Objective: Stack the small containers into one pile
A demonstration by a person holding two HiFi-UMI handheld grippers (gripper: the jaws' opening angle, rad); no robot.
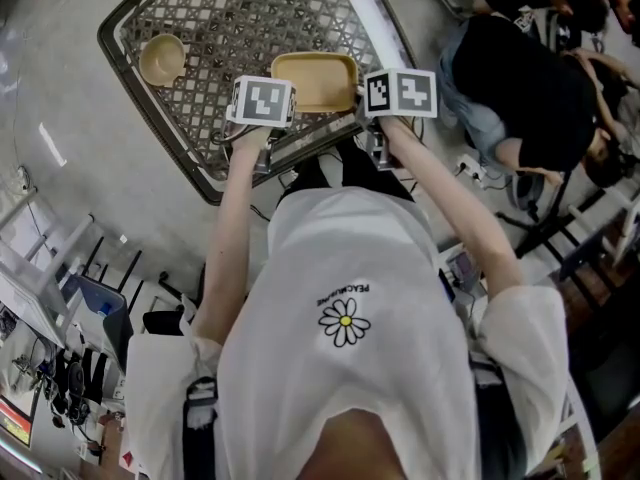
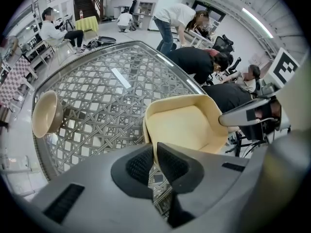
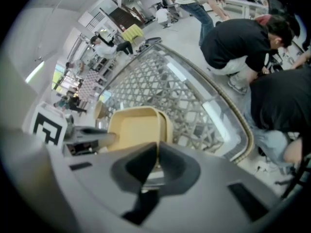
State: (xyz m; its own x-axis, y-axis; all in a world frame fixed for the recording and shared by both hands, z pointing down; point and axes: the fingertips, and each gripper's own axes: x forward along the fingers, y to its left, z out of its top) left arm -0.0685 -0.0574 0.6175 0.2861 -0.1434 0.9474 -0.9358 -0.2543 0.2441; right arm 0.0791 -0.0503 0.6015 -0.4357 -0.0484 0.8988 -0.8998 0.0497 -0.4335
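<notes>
A pale yellow rectangular container (image 1: 313, 80) hangs over the near edge of the lattice glass table (image 1: 250, 13), held from both sides. My left gripper (image 1: 272, 108) is shut on its left rim, with the thin wall pinched between the pads (image 2: 154, 159). My right gripper (image 1: 372, 103) is shut on the opposite rim (image 3: 158, 160). The container (image 2: 187, 125) is empty inside, as the right gripper view also shows (image 3: 136, 127). A round tan bowl (image 1: 162, 58) lies at the table's far left, tipped on its side in the left gripper view (image 2: 46, 113).
The table's dark metal frame (image 1: 150, 118) runs just below the grippers. People (image 1: 530, 88) crouch on the floor to the right of the table. Chairs and desks (image 1: 90, 308) stand at the lower left.
</notes>
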